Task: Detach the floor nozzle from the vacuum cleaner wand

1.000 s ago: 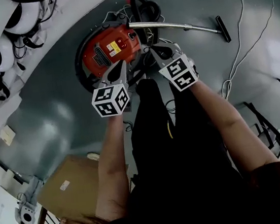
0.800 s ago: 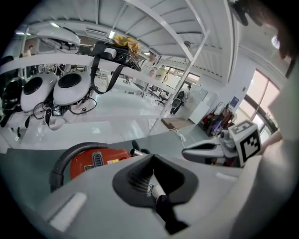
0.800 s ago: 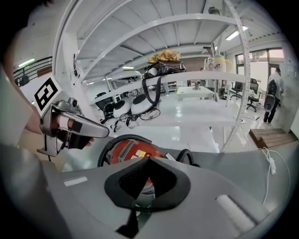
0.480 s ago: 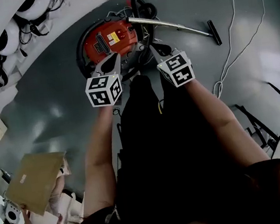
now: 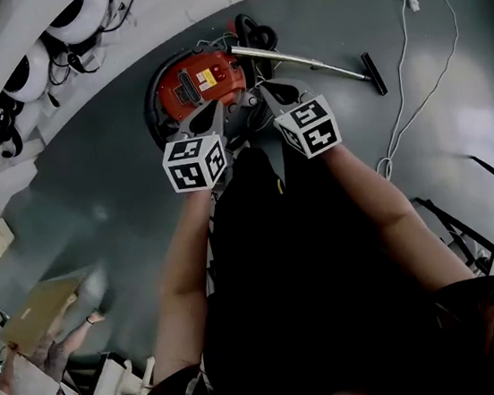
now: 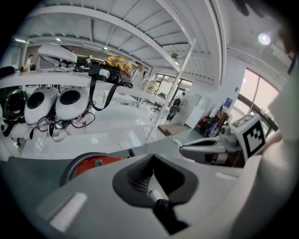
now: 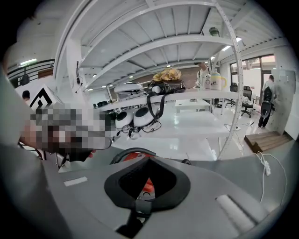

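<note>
In the head view the red canister vacuum [image 5: 200, 82] lies on the grey floor. Its silver wand [image 5: 301, 57] runs right to the black floor nozzle [image 5: 375, 73], which is still on the wand's end. My left gripper [image 5: 216, 110] and right gripper [image 5: 265, 90] hang side by side above the canister, well clear of the nozzle. Both are shut with nothing between the jaws. The left gripper view has the red canister [image 6: 96, 163] beyond the shut jaws [image 6: 152, 156]. In the right gripper view a patch of the red canister [image 7: 145, 186] shows under the closed jaws [image 7: 148, 158].
A black hose [image 5: 254, 33] coils behind the canister. A white cable with a power strip [image 5: 407, 44] trails across the floor at right. White rounded units [image 5: 32, 71] sit on shelving at upper left. A person carries a cardboard box [image 5: 37, 315] at lower left. A black frame [image 5: 466, 217] stands at right.
Both grippers have risen together and stayed shut; the vacuum now looks smaller and farther below. The person with the cardboard box has moved toward the lower left.
</note>
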`<state>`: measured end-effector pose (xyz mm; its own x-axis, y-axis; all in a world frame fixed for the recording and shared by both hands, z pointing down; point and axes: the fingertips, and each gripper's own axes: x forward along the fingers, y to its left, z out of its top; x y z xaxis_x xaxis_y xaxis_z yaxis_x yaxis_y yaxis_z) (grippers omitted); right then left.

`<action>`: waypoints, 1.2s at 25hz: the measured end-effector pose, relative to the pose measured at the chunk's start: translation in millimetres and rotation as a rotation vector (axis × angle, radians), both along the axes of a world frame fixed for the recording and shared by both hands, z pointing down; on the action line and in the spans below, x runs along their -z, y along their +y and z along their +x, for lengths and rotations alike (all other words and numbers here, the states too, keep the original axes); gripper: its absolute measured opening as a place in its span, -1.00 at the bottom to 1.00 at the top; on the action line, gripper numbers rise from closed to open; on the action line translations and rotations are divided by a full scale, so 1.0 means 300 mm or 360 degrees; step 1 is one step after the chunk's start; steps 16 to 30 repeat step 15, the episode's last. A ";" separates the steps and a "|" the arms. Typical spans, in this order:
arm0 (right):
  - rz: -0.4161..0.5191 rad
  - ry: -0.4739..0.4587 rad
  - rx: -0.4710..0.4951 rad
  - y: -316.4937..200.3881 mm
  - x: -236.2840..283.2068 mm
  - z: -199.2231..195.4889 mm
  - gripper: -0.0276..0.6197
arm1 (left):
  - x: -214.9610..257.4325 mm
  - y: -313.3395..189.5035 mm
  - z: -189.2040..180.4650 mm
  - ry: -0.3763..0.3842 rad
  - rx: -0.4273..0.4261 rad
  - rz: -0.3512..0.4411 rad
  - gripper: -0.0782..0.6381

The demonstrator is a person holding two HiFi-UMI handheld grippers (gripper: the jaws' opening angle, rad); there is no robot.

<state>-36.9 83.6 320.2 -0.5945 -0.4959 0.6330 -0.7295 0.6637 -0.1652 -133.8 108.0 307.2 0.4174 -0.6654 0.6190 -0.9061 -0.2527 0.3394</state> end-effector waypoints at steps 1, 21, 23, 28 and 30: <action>0.0012 -0.0008 -0.0006 -0.003 0.013 -0.003 -0.92 | 0.005 0.002 0.006 0.0000 -0.0009 0.0007 -0.75; 0.0023 -0.0062 -0.0039 -0.006 0.054 -0.047 -0.92 | -0.007 0.005 0.032 -0.0003 -0.0064 -0.0020 -0.75; 0.0023 -0.0062 -0.0039 -0.006 0.054 -0.047 -0.92 | -0.007 0.005 0.032 -0.0003 -0.0064 -0.0020 -0.75; 0.0023 -0.0062 -0.0039 -0.006 0.054 -0.047 -0.92 | -0.007 0.005 0.032 -0.0003 -0.0064 -0.0020 -0.75; 0.0023 -0.0062 -0.0039 -0.006 0.054 -0.047 -0.92 | -0.007 0.005 0.032 -0.0003 -0.0064 -0.0020 -0.75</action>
